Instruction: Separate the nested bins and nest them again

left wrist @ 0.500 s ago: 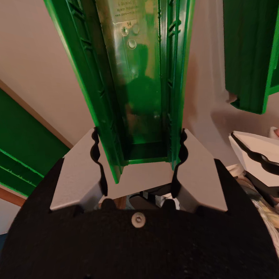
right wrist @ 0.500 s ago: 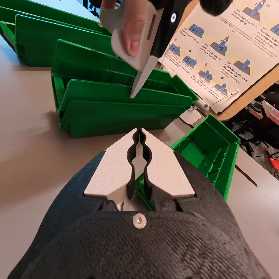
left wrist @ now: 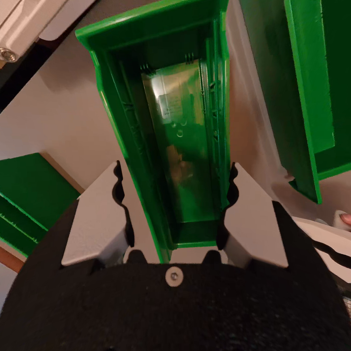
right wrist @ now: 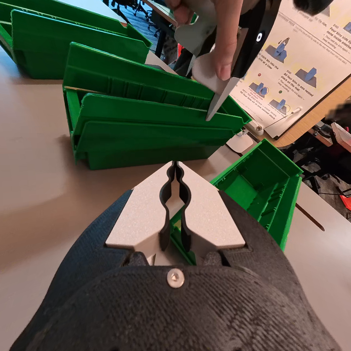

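Note:
A stack of nested green bins (right wrist: pixel 144 144) stands on the beige table (right wrist: pixel 38 180). My left gripper (left wrist: pixel 175 164) is open and straddles the near end of the inner bin (left wrist: pixel 182 114). Its right finger touches the bin's wall and its left finger stands apart from it. In the right wrist view the left gripper's fingers (right wrist: pixel 214 102) point down at the rim near the stack's right end. My right gripper (right wrist: pixel 175 167) is shut on the rim of a separate green bin (right wrist: pixel 266 199) and holds it tilted beside the stack. That bin also shows in the left wrist view (left wrist: pixel 313 95).
More green bins (right wrist: pixel 76 47) stand at the far left of the table; one shows in the left wrist view (left wrist: pixel 28 199). An instruction poster (right wrist: pixel 294 66) leans at the back right. The table edge runs on the right, with chairs and clutter beyond it.
My left gripper has drawn back along the nested bin towards its end, so the whole bin now shows between its open fingers. My right gripper still holds its bin in about the same place.

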A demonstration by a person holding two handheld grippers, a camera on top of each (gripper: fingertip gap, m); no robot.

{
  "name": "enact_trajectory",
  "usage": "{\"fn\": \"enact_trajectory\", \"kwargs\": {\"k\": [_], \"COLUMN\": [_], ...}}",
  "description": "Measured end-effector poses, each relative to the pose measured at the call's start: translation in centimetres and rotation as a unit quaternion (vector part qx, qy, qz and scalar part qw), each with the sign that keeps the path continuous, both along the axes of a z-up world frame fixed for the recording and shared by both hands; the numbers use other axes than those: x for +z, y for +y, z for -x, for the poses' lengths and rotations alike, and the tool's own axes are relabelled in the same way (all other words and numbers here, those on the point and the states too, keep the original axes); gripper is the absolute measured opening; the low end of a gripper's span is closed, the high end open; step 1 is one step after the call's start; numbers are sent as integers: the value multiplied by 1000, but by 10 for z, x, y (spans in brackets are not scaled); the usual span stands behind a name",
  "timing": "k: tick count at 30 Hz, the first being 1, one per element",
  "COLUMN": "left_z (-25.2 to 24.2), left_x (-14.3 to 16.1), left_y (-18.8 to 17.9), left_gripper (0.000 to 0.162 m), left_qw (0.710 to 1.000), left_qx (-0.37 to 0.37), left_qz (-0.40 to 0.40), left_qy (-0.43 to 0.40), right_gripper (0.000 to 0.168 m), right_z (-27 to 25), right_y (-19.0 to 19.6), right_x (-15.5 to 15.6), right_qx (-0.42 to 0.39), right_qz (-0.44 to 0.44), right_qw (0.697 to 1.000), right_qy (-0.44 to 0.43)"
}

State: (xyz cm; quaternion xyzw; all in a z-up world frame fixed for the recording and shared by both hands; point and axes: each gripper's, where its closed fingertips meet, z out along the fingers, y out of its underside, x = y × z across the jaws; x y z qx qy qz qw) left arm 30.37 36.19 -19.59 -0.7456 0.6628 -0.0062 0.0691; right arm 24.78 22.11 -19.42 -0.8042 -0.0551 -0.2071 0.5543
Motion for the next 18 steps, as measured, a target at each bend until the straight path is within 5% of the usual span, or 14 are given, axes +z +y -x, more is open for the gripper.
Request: {"fn": "enact_trajectory", "kwargs": {"k": [12,18], "left_z": [1,4], "left_x": [-29,-27], "left_y": [2,-1], "left_gripper": [138,126], "left_qw": [999,999], "left_qx": [-4,0], "left_qz": [48,46], "left_qy": [10,20], "right_gripper": [0,0], "right_z": [-13,-17], "right_y": [-4,-5], "right_x": [-6,-8], "right_qx": [-12,-17], "right_qz": [-2,1], "right_qw": [1000,1000], "right_qy": [21,24]}}
